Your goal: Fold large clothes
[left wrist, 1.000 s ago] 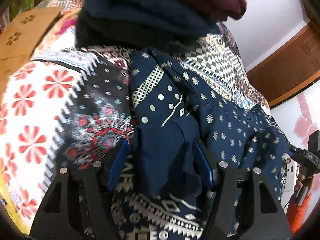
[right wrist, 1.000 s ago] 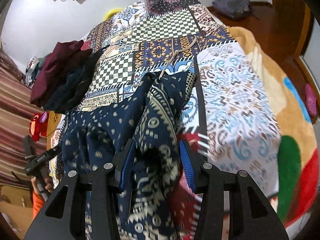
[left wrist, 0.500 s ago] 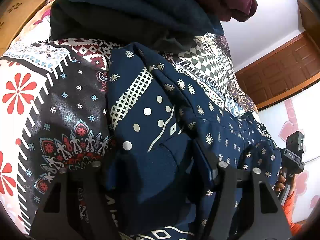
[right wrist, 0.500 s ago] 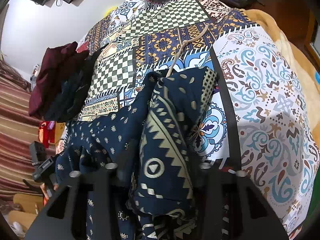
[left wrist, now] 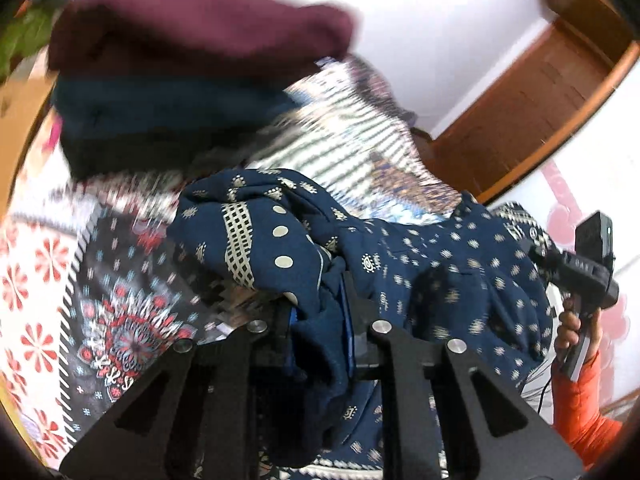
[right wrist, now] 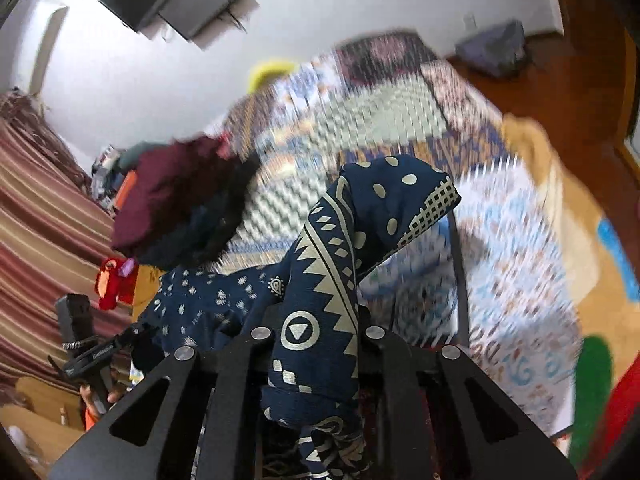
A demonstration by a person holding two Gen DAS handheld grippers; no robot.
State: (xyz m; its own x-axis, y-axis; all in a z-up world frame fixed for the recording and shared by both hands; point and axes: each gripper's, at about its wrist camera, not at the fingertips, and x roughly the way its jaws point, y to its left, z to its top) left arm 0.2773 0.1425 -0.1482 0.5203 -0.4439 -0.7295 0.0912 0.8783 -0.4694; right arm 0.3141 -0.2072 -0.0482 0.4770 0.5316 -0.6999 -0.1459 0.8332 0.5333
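Had both tools on the navy blue printed cotton garment [left wrist: 460, 264], one bunch of cloth each. Left tool [left wrist: 320, 320] closing on a thick fold of the plain navy part, cloth squeezed between its blue-lined fingers [left wrist: 348, 320]. Right tool [right wrist: 316, 332] closing too, pinching the bordered end with the cream zigzag and circle print, which stuck up ahead of it like a stiff peak. Rest of the garment slung between the two tools, sagging toward the patchwork bedspread [right wrist: 500, 248] just below. Probably gripped at two separated spots so the thing could be lifted and spread flat before any fold, so very early in the job. Stack of folded clothes, maroon on top of dark blue [left wrist: 180, 60], sat on the bed beyond the left tool, likely parked clear of the working area. Everything outside the tools was badly smeared, so couldn't tell whether the cloth touched the bedspread.
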